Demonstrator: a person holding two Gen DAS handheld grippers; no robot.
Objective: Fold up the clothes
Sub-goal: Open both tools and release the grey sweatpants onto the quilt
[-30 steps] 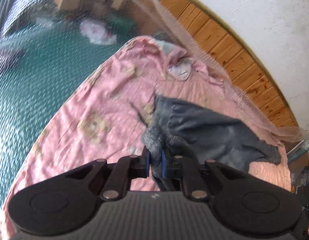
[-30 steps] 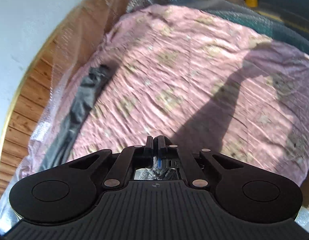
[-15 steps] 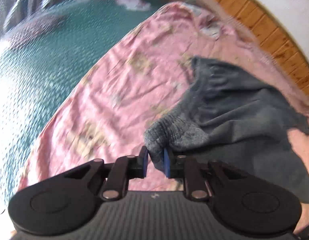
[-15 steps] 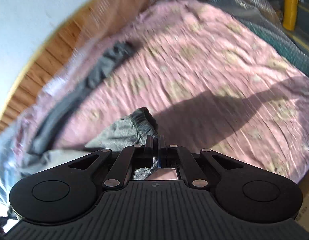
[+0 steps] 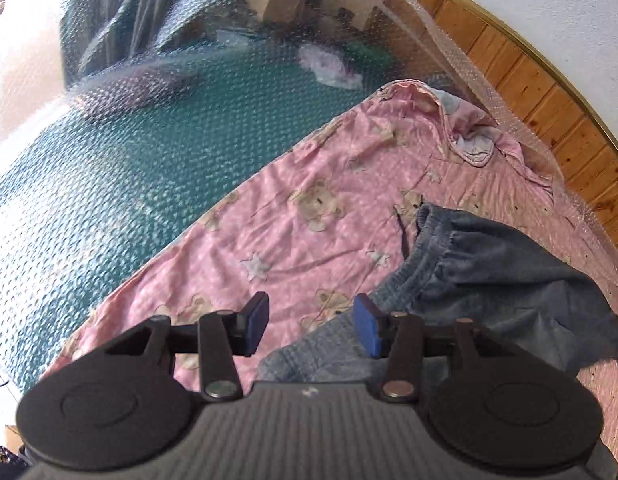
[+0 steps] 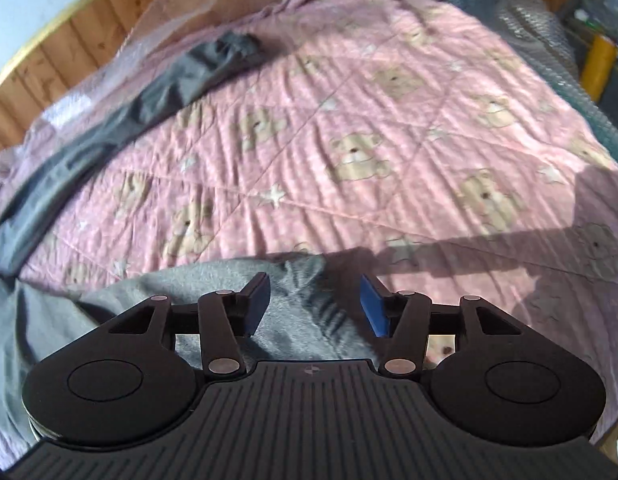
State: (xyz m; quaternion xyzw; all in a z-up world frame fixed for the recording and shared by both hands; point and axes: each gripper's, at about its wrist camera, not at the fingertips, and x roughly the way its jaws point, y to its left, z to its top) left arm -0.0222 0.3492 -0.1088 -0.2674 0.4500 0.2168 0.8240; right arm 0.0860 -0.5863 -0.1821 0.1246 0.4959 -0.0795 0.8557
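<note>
A grey-blue garment (image 5: 489,276) with a ribbed elastic band lies on the pink bear-print quilt (image 5: 309,216). My left gripper (image 5: 311,326) is open and empty just above the garment's near edge. In the right wrist view the same grey garment (image 6: 293,312) lies under and between the fingers of my right gripper (image 6: 315,306), which is open and holds nothing. A second dark grey garment (image 6: 149,96) lies stretched along the quilt's far left edge.
The quilt (image 6: 389,152) covers a bed beside a wood-panelled wall (image 5: 549,92). Bubble wrap (image 5: 109,152) over a green surface lies to the left, with cardboard boxes (image 5: 277,0) behind. A yellow object (image 6: 599,64) stands at the far right.
Both grippers have opened and let go of the grey garment, which now lies on the quilt. Both cameras have pulled back a little.
</note>
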